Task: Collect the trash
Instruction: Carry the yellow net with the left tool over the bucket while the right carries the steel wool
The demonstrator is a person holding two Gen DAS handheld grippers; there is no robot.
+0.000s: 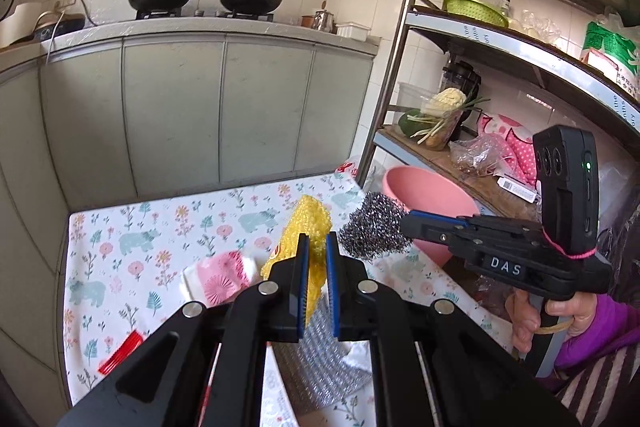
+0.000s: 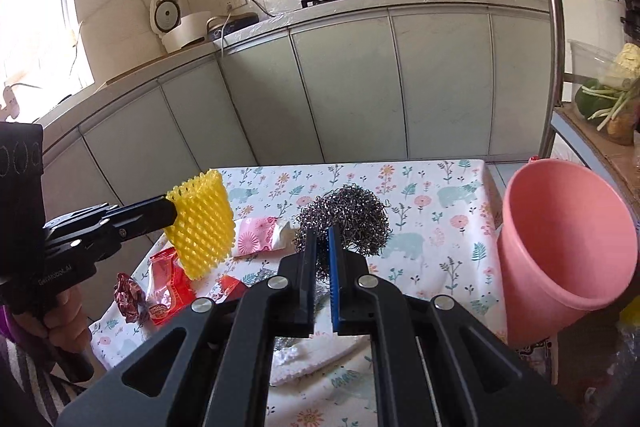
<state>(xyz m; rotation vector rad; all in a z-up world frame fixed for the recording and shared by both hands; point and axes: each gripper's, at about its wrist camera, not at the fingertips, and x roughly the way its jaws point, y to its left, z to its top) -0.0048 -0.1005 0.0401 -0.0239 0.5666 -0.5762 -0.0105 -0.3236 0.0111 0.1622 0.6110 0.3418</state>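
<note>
My left gripper [image 1: 317, 241] is shut on a yellow foam fruit net [image 1: 310, 223] and holds it above the floral table; the right wrist view shows the net [image 2: 204, 223] hanging from it. My right gripper [image 2: 322, 235] is shut on a steel wool ball [image 2: 348, 217], also lifted; it also shows in the left wrist view [image 1: 370, 227], near the pink bucket [image 1: 428, 203]. The pink bucket [image 2: 560, 239] stands at the table's right edge. On the table lie a pink wrapper [image 2: 258, 235], red wrappers [image 2: 168, 285], a dark red crumpled wrapper [image 2: 128, 297] and a silver bubble sheet [image 1: 320, 359].
The table with the floral cloth [image 2: 440, 187] stands before grey kitchen cabinets [image 2: 340, 83] with woks on the stove above. A metal shelf rack [image 1: 400, 39] with vegetables and bags is to the right, close behind the bucket. White foam [image 2: 312, 355] lies under my right gripper.
</note>
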